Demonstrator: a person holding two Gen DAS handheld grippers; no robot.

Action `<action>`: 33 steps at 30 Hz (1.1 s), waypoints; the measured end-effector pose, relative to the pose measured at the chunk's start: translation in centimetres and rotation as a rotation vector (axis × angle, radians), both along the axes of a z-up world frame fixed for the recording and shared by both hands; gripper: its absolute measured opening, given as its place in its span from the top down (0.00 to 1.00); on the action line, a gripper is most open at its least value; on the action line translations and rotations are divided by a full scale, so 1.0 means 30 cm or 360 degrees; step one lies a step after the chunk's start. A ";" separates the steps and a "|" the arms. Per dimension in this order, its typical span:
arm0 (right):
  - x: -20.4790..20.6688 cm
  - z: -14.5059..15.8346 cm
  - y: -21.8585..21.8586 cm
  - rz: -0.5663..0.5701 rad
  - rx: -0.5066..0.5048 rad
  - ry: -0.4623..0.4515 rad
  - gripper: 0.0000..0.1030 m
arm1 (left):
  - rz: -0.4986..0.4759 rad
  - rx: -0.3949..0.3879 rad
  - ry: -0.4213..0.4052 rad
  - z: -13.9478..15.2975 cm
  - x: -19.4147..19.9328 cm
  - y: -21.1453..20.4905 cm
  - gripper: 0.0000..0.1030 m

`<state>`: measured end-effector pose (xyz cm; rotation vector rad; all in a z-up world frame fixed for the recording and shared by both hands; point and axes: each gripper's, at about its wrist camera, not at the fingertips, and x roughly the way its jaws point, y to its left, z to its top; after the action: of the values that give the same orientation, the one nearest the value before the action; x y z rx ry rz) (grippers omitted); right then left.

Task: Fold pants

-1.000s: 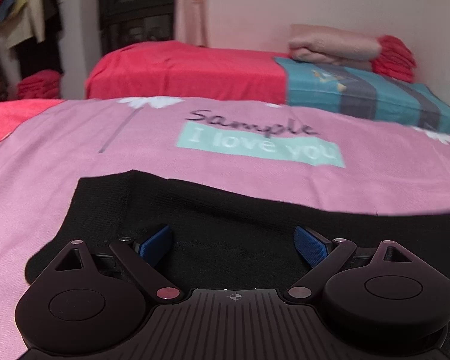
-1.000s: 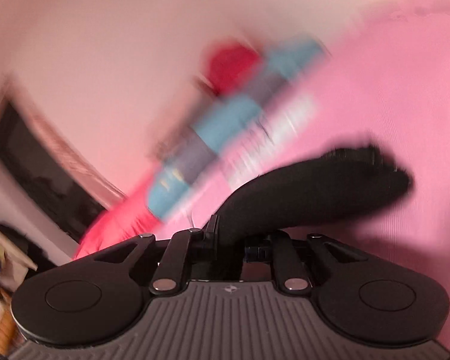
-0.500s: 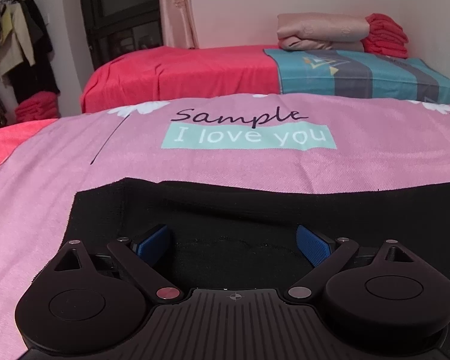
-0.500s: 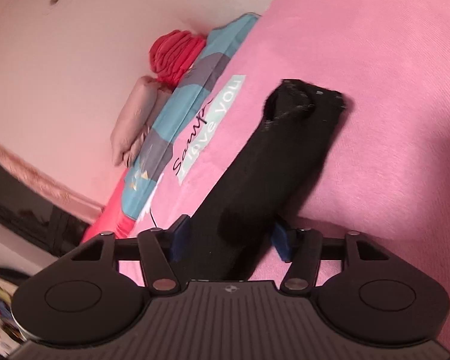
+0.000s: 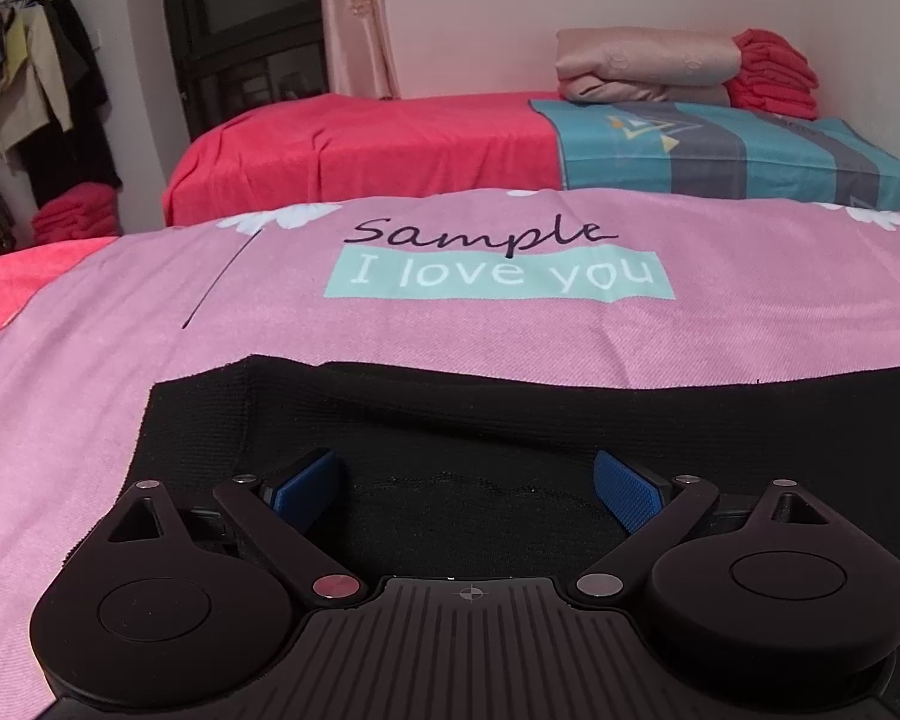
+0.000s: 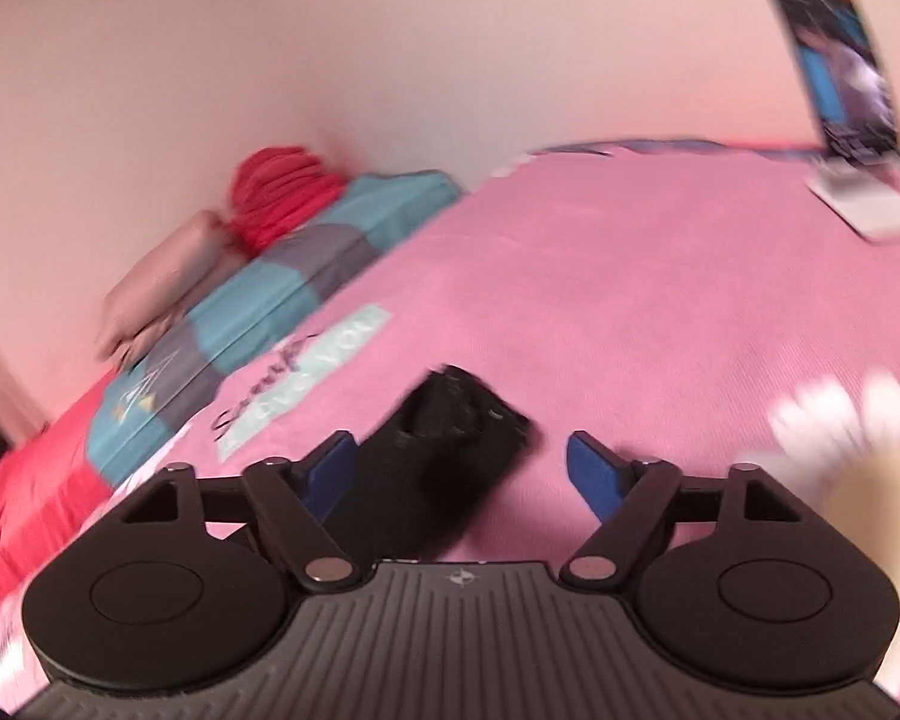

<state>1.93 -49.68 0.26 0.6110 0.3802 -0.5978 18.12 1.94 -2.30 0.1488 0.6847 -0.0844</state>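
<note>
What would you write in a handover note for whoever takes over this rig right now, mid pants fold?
Left gripper: open, fingers apart low over the black pants, gripping nothing.
Right gripper: jaws opening; the pants leg end lies between the fingers, nearer the left one, no longer pinched.
Pants: spread flat on the pink bedspread, just below the "Sample I love you" print.
Done: the leg end is laid down on the bed.
Left: the fold count is unclear from these views; check the stack, then finish folding and smooth it.

you faced pale pink walls (image 5: 480, 12) | red-covered bed (image 5: 360, 144) behind pink bedspread (image 5: 450, 330) | dark cabinet (image 5: 246, 30) and curtain (image 5: 357, 18) at back | clothes hung left (image 5: 36, 90)
</note>
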 end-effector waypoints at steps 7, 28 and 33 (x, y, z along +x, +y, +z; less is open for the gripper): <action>0.216 -0.042 0.038 0.0235 -0.0327 0.0259 0.38 | 0.0003 0.0008 -0.0003 0.000 0.001 -0.001 0.00; 0.045 -0.032 -0.085 0.0183 0.0304 -0.0044 0.37 | 0.0003 0.0006 -0.0006 -0.001 0.002 -0.002 0.00; 0.013 -0.112 -0.096 0.0375 0.0995 -0.0007 0.39 | 0.0004 0.0005 -0.0007 0.000 0.002 -0.001 0.00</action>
<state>2.34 -52.58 -3.10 1.1457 0.6329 -0.2419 18.19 1.90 -2.31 0.1513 0.6807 -0.0805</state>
